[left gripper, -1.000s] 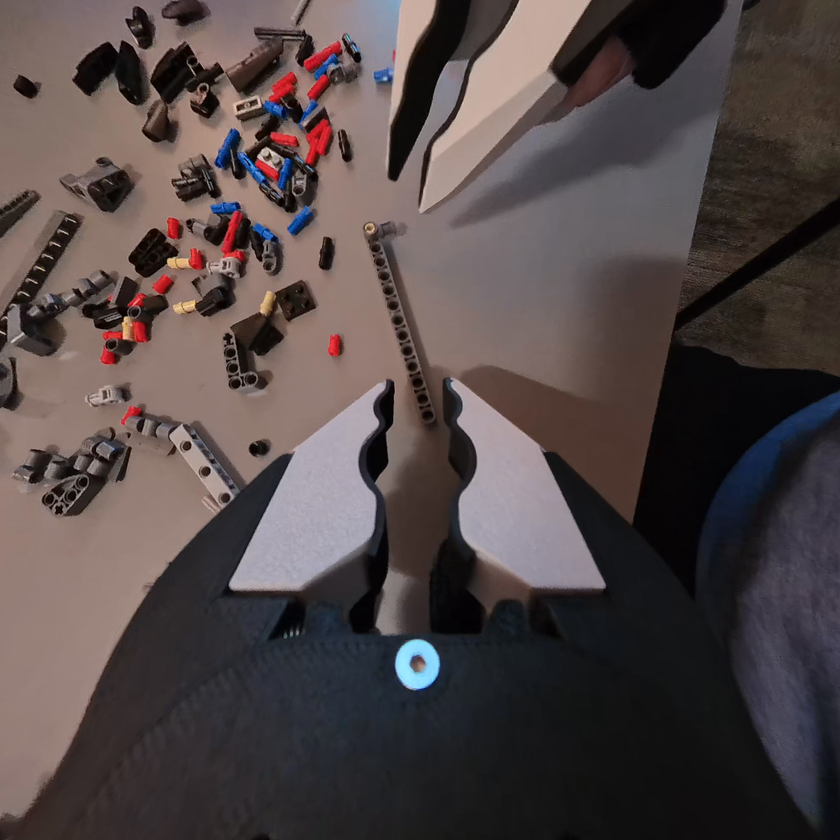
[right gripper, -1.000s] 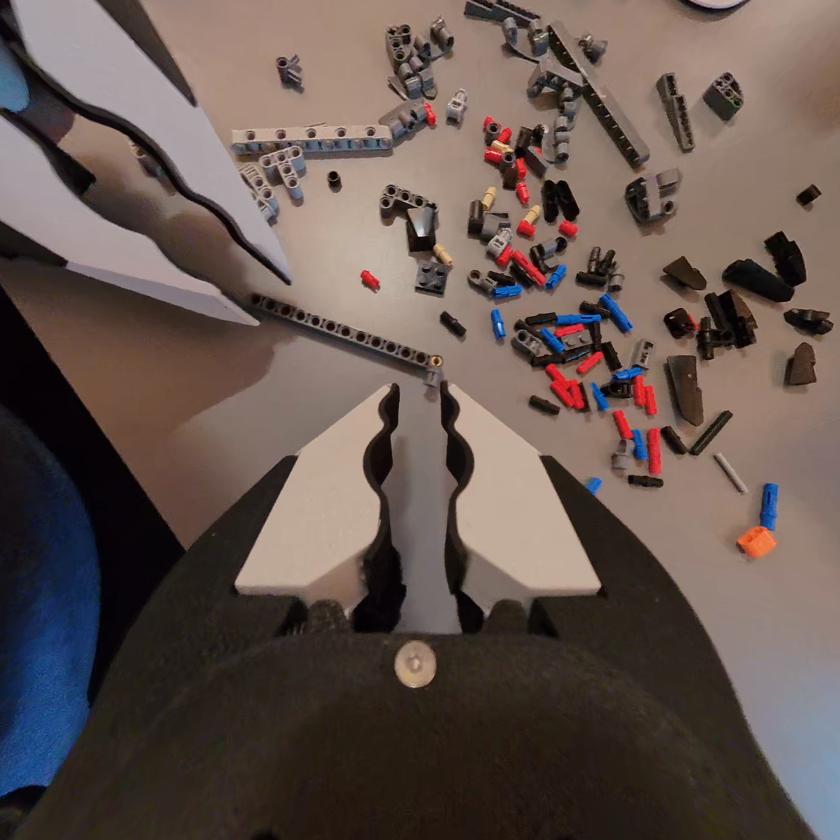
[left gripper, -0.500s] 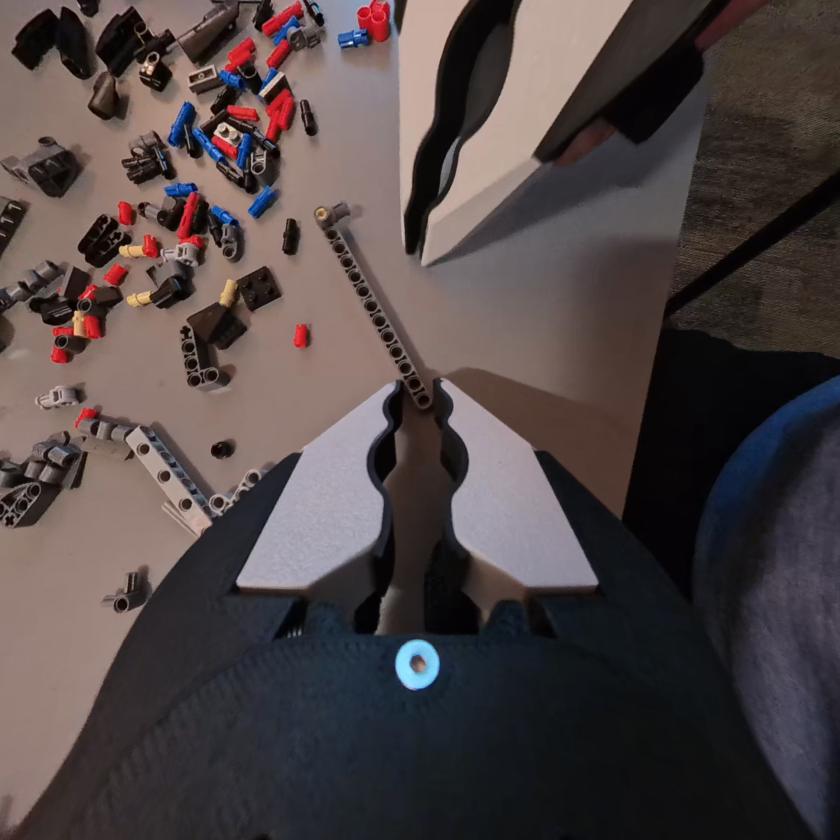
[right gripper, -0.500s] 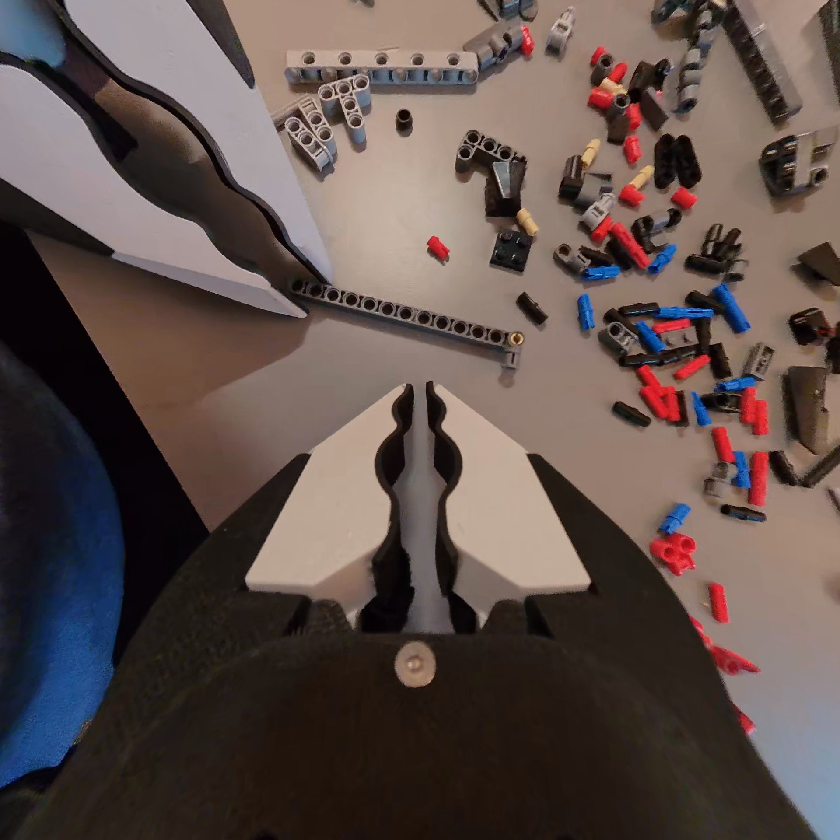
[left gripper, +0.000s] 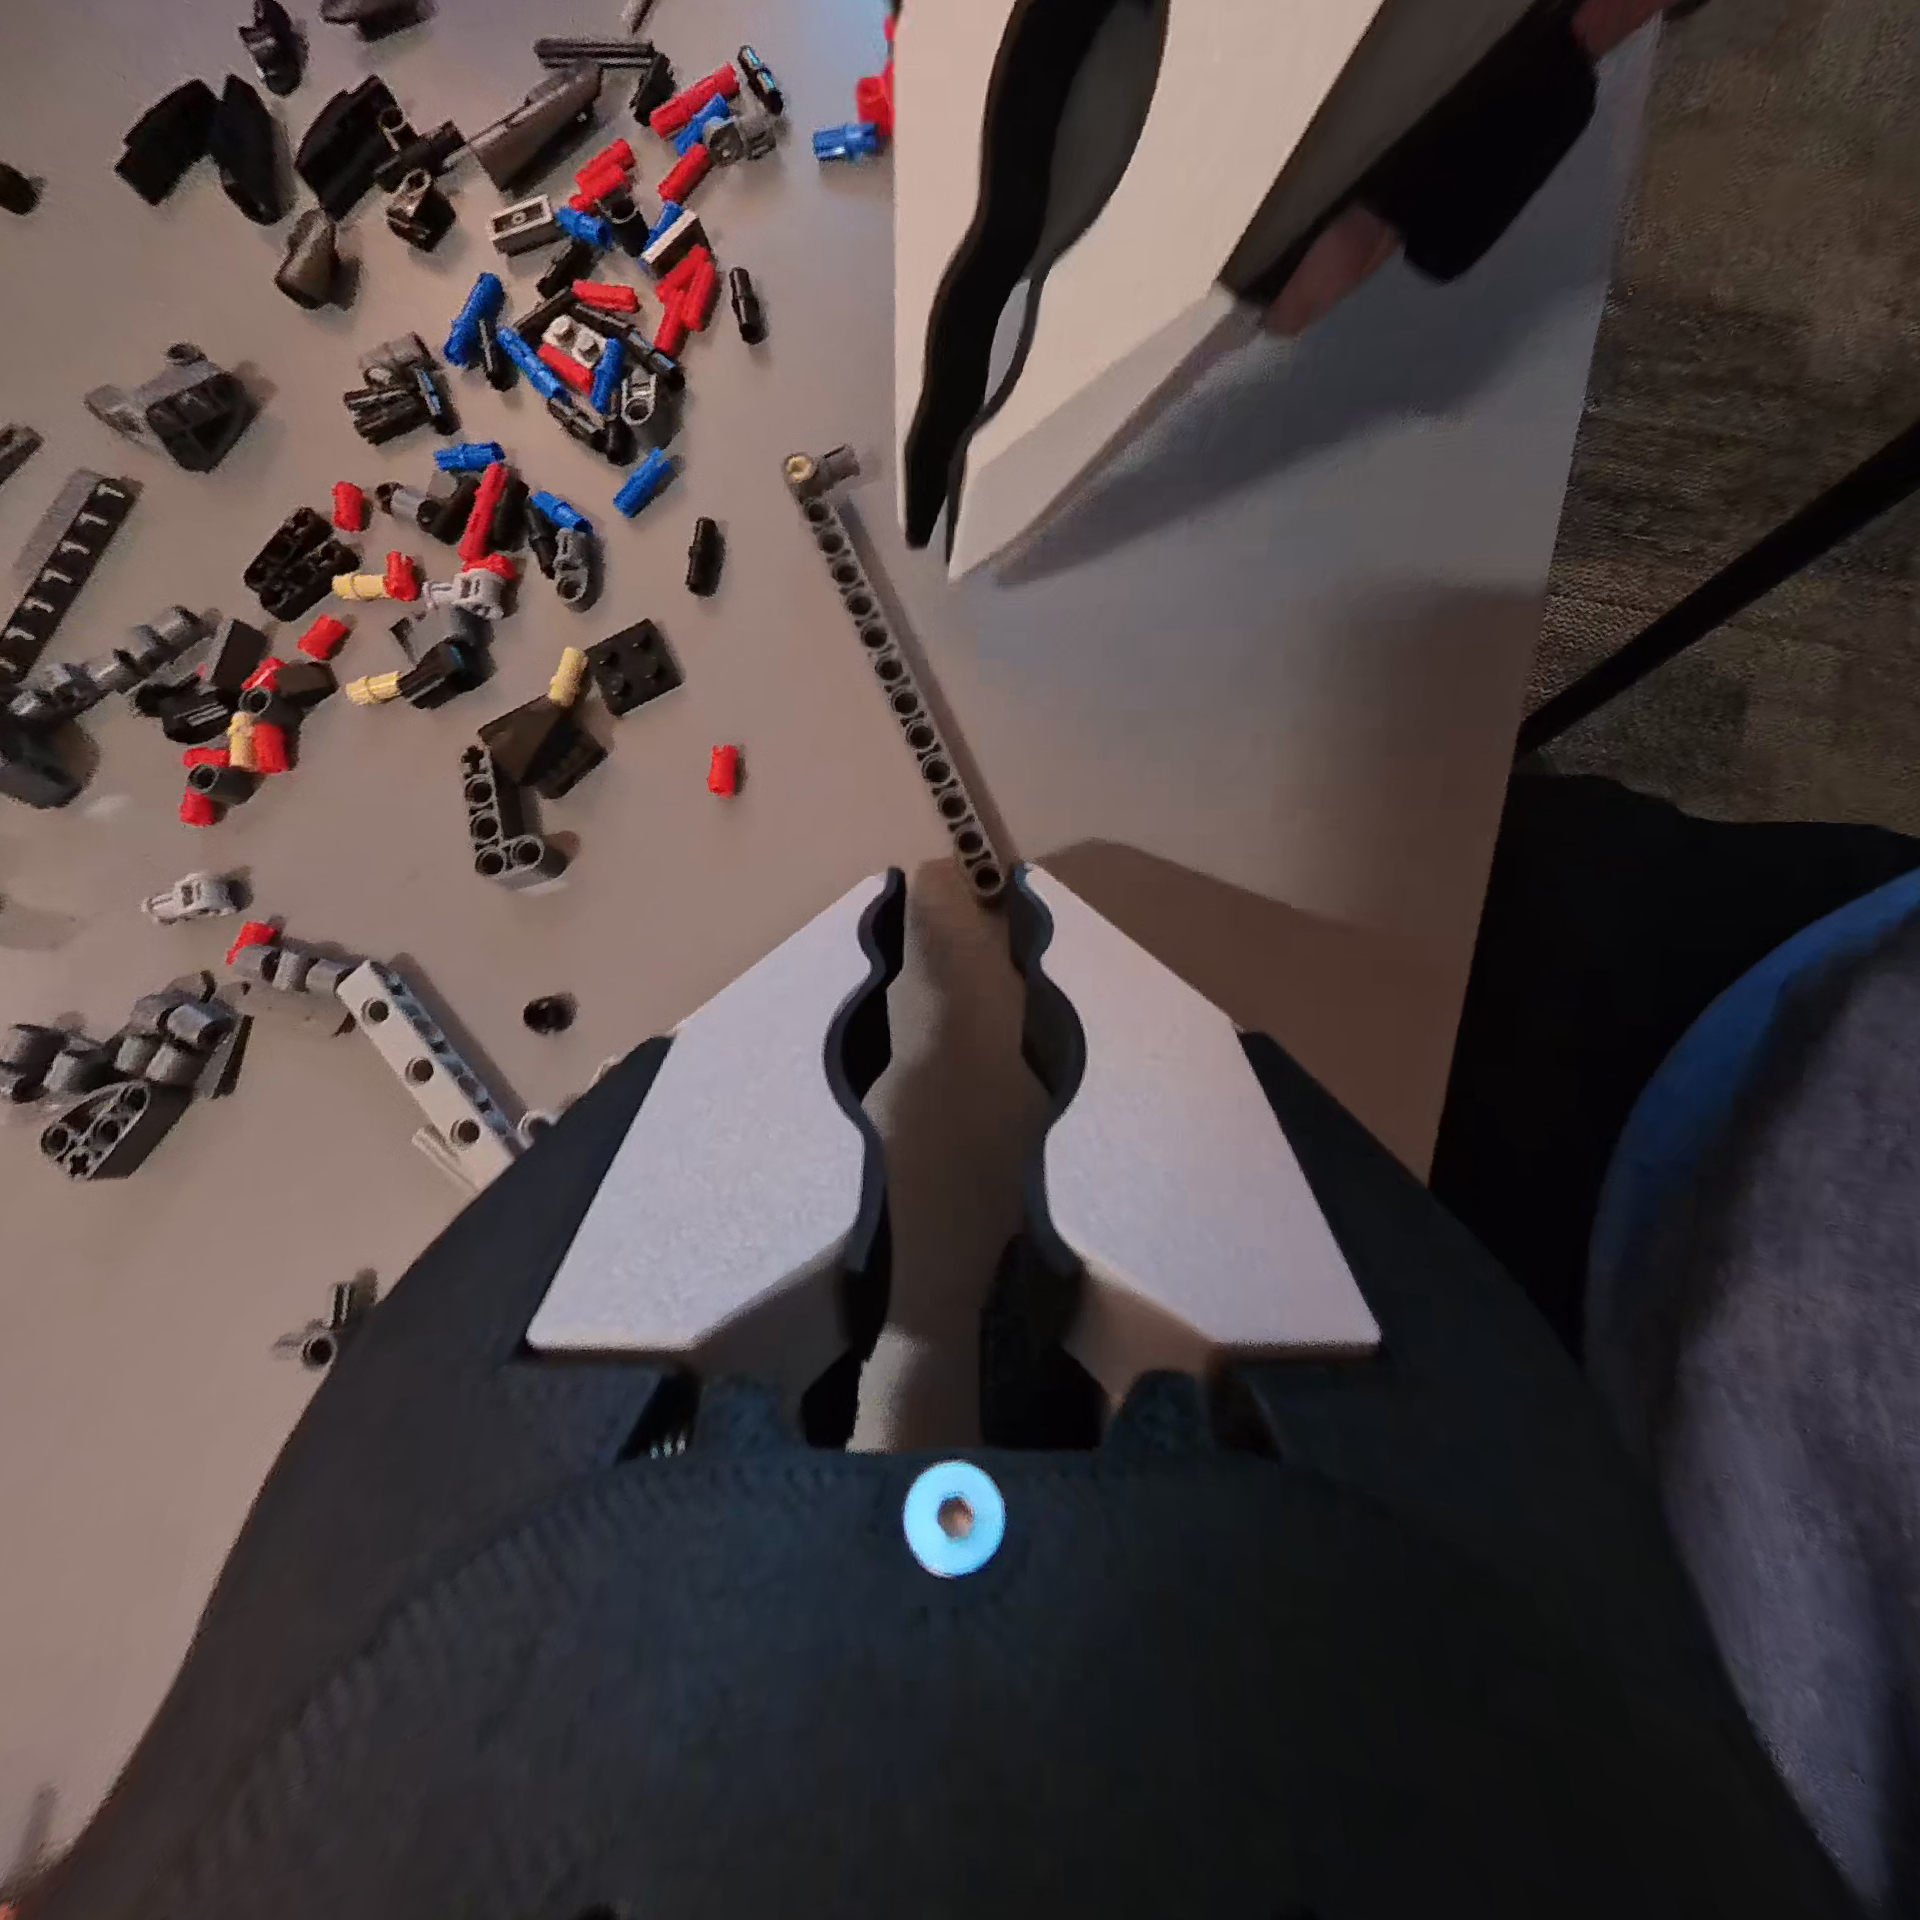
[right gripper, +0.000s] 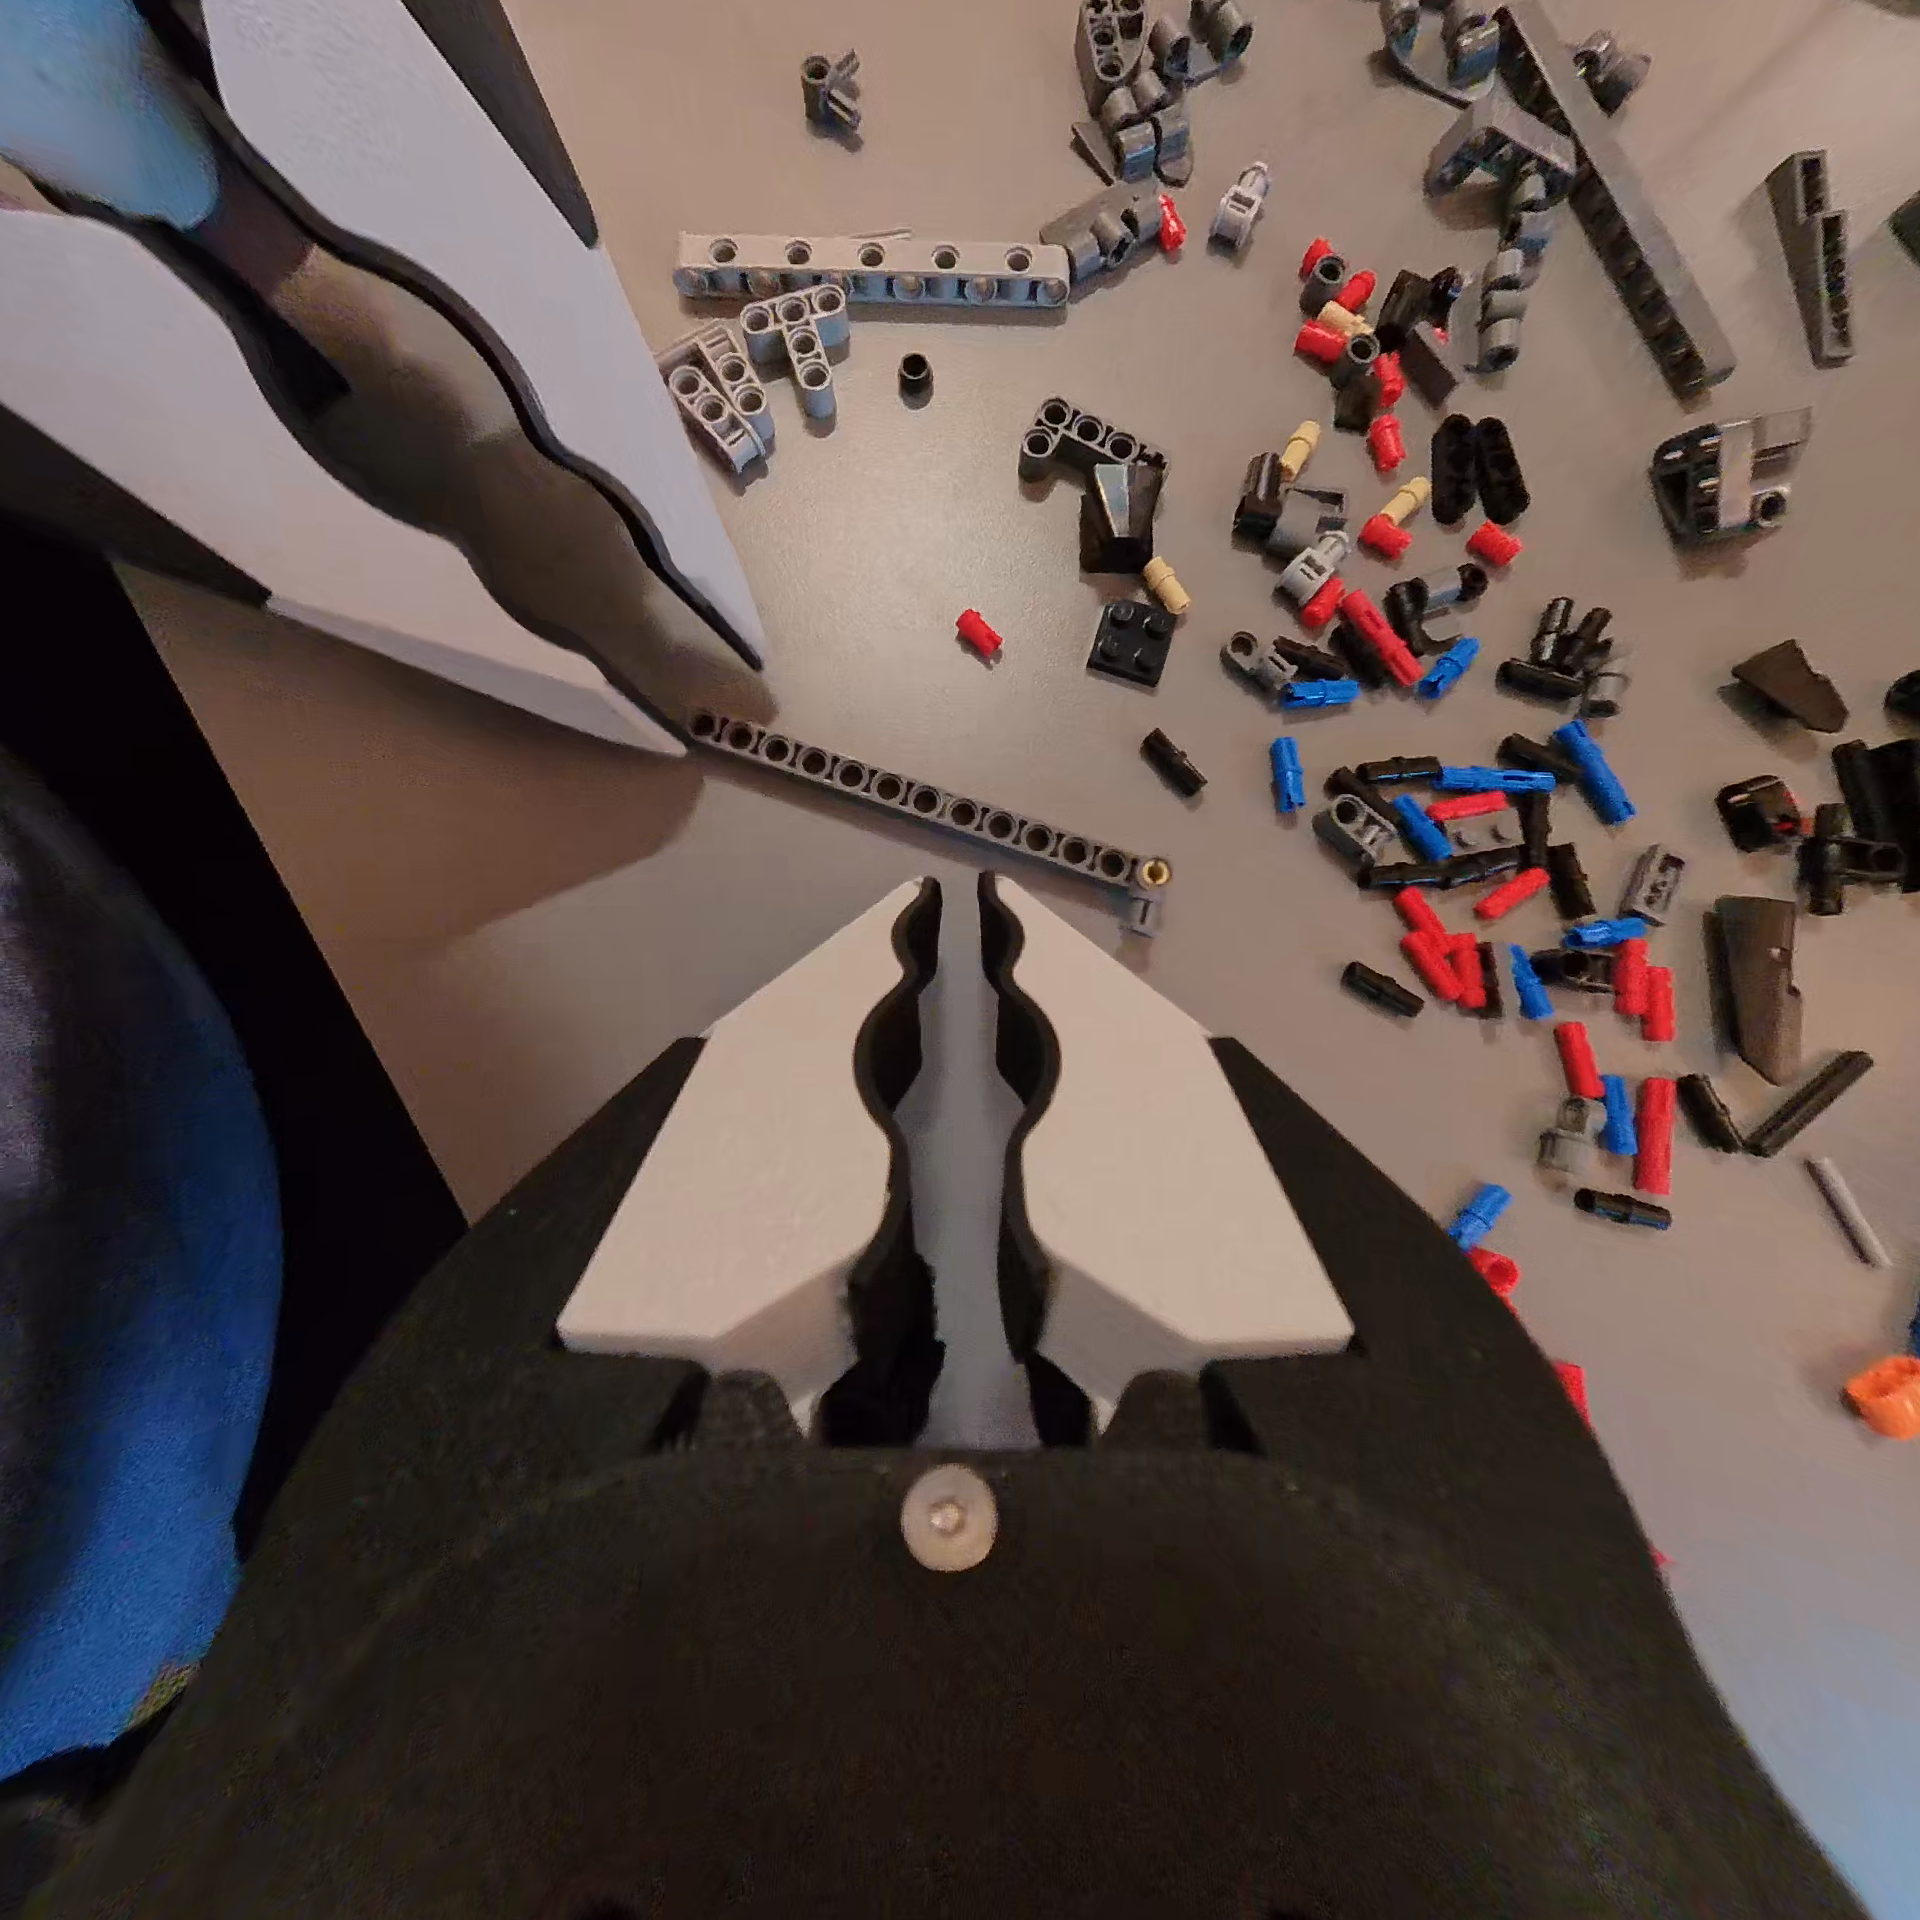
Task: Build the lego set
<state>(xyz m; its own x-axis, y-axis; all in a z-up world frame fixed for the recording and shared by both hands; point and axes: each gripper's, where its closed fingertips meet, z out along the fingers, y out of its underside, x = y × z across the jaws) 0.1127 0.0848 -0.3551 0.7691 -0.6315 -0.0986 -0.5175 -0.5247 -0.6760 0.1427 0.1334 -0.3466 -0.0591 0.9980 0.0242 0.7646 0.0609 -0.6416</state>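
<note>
A long dark grey holed beam lies flat on the grey table. A tan pin and a small grey connector sit at its far end. My left gripper is open, and the beam's near end lies between its fingertips, close to the right one. In the right wrist view the beam runs across just beyond my right gripper. That gripper is empty, with only a thin slit between its jaws. The left gripper shows at the upper left there, at the beam's end. The right gripper shows at the top of the left wrist view.
Many loose pieces lie scattered: red, blue and black pins, a light grey beam, a black square plate and an orange piece. The table edge is close by the beam. A person's blue and grey clothing is beyond the edge. My hands' fingertips stand some 6 cm from each other. The black square plate lies around 7 cm away from my right fingertips. The left camera catches it too, in the left wrist view.
My left gripper has come up to the beam's near end, which now lies between its tips. My right gripper has narrowed and moved from the connector end towards the beam's middle.
</note>
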